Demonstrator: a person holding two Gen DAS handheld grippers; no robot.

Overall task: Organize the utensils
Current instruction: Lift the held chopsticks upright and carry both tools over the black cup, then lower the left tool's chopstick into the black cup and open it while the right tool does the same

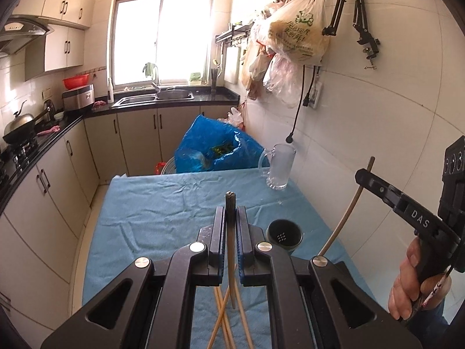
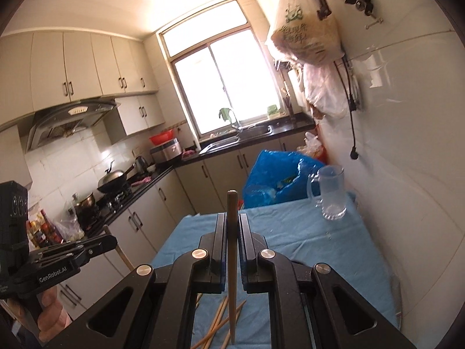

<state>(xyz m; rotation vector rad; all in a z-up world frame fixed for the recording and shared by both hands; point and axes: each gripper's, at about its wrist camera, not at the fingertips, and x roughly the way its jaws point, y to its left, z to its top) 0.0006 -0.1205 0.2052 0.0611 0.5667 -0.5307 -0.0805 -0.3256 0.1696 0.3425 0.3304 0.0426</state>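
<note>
Left wrist view: the left gripper [image 1: 231, 218] has its fingers clamped on one chopstick [image 1: 231, 232], which stands nearly upright between the pads, dark blunt end up and thin tip hanging free above the surface [image 1: 151, 203], a table under a wrinkled blue cloth. Below that tip lie the loose chopsticks [image 1: 223, 317], crossed over one another on the cloth. Just right of the fingers stands a dark round holder [image 1: 284, 234] with small holes in its bottom, mouth open upward. Farther back, near the tiled wall, is a clear glass mug [image 1: 278, 168], and behind the surface's far edge slumps a blue plastic bag [image 1: 215, 148]. At the right edge, the right gripper [image 1: 366, 179] is in the person's hand [image 1: 412, 285], its fingers pinched on a second chopstick [image 1: 345, 218] that curves down toward the cloth.

In the right wrist view that chopstick stands upright between the pads, its tip over the loose pile, with the mug ahead to the right.
</note>
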